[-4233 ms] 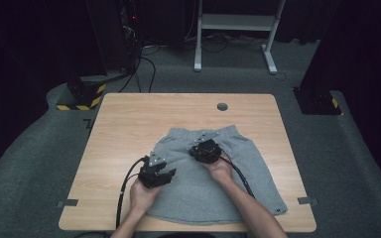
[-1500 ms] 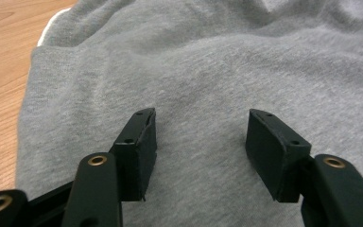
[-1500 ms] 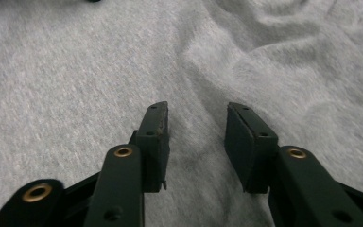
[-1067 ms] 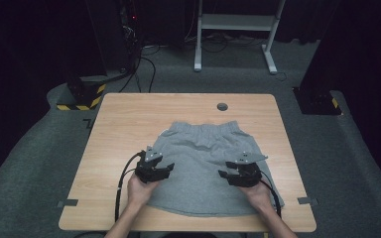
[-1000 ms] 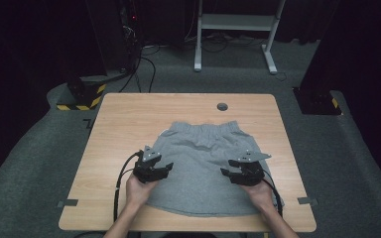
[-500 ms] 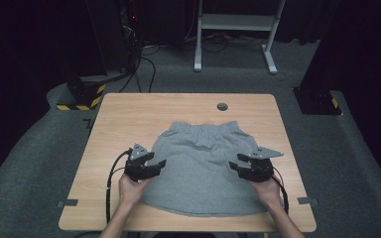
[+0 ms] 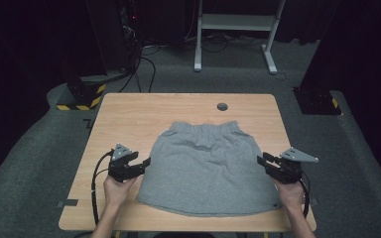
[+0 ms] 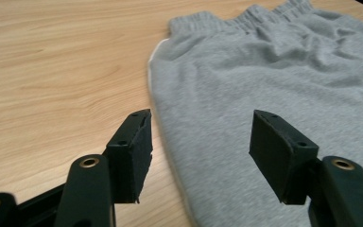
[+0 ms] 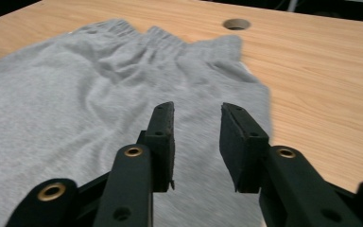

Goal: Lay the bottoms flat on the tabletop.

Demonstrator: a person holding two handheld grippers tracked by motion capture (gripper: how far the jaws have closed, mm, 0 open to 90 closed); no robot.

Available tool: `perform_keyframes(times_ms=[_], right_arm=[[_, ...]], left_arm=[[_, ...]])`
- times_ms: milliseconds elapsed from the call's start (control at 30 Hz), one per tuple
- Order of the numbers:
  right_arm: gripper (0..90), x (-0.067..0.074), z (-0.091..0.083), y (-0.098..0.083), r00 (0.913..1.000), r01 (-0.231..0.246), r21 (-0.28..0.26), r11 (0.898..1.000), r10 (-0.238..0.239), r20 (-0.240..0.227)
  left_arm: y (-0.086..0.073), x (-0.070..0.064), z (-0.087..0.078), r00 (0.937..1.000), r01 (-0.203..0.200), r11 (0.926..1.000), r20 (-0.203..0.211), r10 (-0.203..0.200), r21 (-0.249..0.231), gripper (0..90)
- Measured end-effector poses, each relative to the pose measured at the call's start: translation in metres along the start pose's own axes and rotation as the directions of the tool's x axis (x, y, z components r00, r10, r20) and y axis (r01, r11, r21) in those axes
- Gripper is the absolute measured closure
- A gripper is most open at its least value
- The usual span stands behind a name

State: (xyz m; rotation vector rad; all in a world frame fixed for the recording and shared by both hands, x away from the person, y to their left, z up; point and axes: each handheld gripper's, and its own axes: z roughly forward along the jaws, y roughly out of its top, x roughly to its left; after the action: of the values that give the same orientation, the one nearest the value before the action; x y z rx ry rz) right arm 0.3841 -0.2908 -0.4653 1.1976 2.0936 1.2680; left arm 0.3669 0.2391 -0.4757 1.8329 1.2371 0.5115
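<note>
We see the grey cotton shorts [image 7: 208, 168] lying flat mid-table on the light wooden table [image 7: 129, 114], waistband twd the far edge, near the round cable hole [image 7: 222, 106]. Our left gripper [image 7: 144, 162] sits just off the shorts' left edge, jaws wide, nothing betw. them. Our right gripper [image 7: 263, 159] is at the right edge, jaws narrower, having just been closing, w/ no fabric pinched.
</note>
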Motion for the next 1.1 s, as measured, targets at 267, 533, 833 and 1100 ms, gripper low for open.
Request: perform_keyframes(times_ms=[267, 533, 833, 1100], right_arm=[[69.7, -0.016, -0.011, -0.013, 0.997, -0.034, 0.011, 0.999, 0.033, 0.07], [71.1, -0.028, -0.009, -0.035, 0.9858, -0.065, 0.05, 0.997, 0.057, 0.158], [70.4, -0.042, -0.002, -0.05, 0.9747, -0.119, 0.088, 0.989, 0.1, 0.2], [64.4, -0.043, 0.006, -0.055, 0.9696, -0.122, 0.133, 0.984, 0.089, 0.228]], left_arm=[[-0.013, 0.013, -0.002, 0.9989, 0.031, 0.9993, -0.037, -0.03, 0.024, 40.6], [-0.026, 0.025, 0.002, 0.9909, 0.041, 0.9975, -0.13, -0.033, 0.058, 41.5], [-0.035, 0.03, 0.011, 0.9827, 0.037, 0.9934, -0.185, -0.016, 0.109, 42.1], [-0.041, 0.033, 0.019, 0.9765, 0.038, 0.9895, -0.215, -0.007, 0.14, 42.0]])
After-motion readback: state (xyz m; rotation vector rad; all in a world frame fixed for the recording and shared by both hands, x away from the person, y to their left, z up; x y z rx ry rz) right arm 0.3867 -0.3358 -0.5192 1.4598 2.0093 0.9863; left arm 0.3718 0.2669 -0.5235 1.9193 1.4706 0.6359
